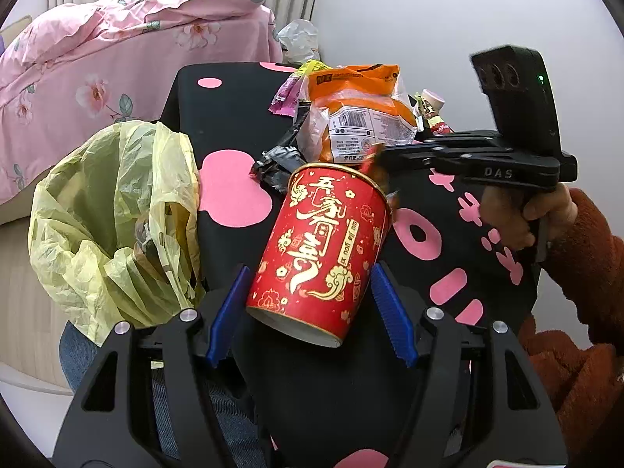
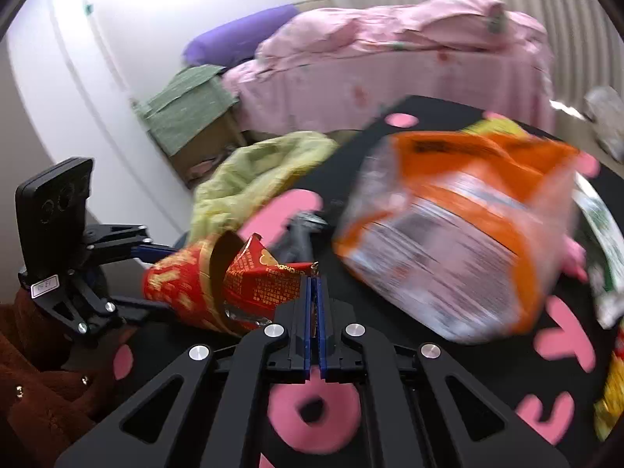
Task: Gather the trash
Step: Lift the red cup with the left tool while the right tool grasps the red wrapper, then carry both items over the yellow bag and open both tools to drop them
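My left gripper (image 1: 310, 284) is shut on a red paper cup (image 1: 319, 249) with gold characters and holds it tilted above the black table (image 1: 230, 117). The cup also shows in the right wrist view (image 2: 183, 284). My right gripper (image 2: 313, 279) is shut on a red snack wrapper (image 2: 265, 280), whose far end sits inside the cup's mouth. In the left wrist view the right gripper (image 1: 376, 160) reaches the cup's rim from the right. A yellow plastic bag (image 1: 113, 218) hangs open at the table's left edge; it also shows in the right wrist view (image 2: 257, 183).
An orange snack bag (image 1: 358, 117) (image 2: 456, 241), a dark crumpled wrapper (image 1: 277, 167), a purple wrapper (image 1: 288, 93) and other packets lie on the table. A pink-covered bed (image 1: 117, 62) stands behind. A green-covered box (image 2: 187, 117) is by the wall.
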